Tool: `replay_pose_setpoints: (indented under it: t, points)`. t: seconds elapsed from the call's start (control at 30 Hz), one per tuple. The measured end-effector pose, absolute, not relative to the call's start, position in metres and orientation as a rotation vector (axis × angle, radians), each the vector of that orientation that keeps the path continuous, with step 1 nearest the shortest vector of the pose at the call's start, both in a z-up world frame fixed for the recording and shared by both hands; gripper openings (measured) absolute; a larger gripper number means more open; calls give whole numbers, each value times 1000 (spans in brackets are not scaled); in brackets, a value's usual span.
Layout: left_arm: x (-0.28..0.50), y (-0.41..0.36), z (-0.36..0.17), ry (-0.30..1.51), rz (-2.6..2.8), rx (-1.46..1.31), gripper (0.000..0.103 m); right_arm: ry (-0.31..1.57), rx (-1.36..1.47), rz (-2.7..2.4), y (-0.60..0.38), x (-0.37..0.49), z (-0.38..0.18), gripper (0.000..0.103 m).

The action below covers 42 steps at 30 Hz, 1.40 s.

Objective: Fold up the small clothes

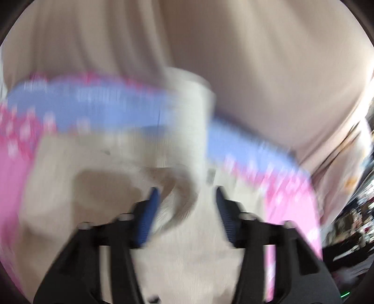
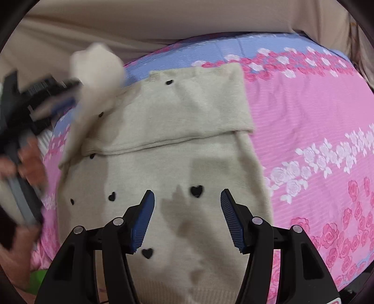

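A cream knitted sweater [image 2: 177, 163] with small black hearts lies flat on a pink rose-print sheet [image 2: 303, 112]. One part of it is folded across its upper half [image 2: 194, 103]. My right gripper [image 2: 187, 191] hovers just above the sweater's lower body, open, with nothing between its blue pads. At the left, a cream sleeve [image 2: 98, 63] is up in the air, blurred, next to my left gripper [image 2: 53, 93]. The left wrist view is heavily blurred: my left gripper [image 1: 187, 190] stands open over the sweater [image 1: 105, 163], a raised fold of cloth lying loose between its fingers.
A blue band [image 2: 210, 49] edges the sheet at the far side, with beige fabric [image 2: 140, 21] behind it. A person's hand [image 2: 30, 161] holds the left gripper's handle. A green object [image 2: 37, 280] shows at the bottom left. Dark clutter [image 1: 350, 210] lies beyond the sheet's right side.
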<state>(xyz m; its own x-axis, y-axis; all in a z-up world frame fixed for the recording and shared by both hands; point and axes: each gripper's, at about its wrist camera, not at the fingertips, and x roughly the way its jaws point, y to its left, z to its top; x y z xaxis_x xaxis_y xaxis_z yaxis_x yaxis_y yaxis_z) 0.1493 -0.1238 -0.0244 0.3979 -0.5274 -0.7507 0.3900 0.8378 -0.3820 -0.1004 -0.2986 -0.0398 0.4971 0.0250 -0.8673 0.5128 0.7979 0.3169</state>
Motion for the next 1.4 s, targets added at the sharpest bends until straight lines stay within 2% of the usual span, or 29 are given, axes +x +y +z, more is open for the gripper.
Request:
replay_pose_setpoints:
  t: [0.13,0.2,0.23,0.4,0.63,0.67,0.7,0.73,0.77,0.83,1.03,1.1,1.2,1.27,1.4]
  points:
    - [108,-130,-66,1077,-556,-55,52,1008,602,-322,-322,-105,-43,58]
    - [92,-117,-68,1090,-526,-16,64,992,614,-289,-333,-90,-40,59]
    - [88,-111,-68,1099,-513,-19,66,979,623,-266,-339,-77,-38,60]
    - [81,-66,-67,1116,-446,-113,67,944,703,-209,-361,-6,-43,62]
    - [83,1,-67,1138,-362,-257,69,962,883,-244,-381,77,-81,61]
    - [83,12,-68,1143,-351,-280,69,957,908,-234,-379,83,-86,56]
    - [83,20,-69,1147,-339,-296,69,965,917,-220,-374,89,-88,30]
    - [84,27,-71,1151,-326,-308,69,984,906,-213,-368,96,-88,14]
    - [84,35,-73,1156,-309,-320,69,987,879,-200,-359,102,-83,8]
    - [85,47,-76,1162,-286,-342,69,952,810,-151,-340,112,-58,7]
    - [93,65,-77,1161,-263,-435,70,691,592,19,-289,95,83,6]
    - [99,70,-78,1161,-270,-523,70,670,533,-28,-293,75,89,6]
    - [116,76,-88,1176,-293,-690,72,826,461,-186,-317,62,30,6]
    - [132,80,-101,1197,-274,-787,72,958,539,-248,-336,55,-24,7]
    - [166,90,-118,1179,-190,-923,70,988,631,-256,-345,39,-62,7]
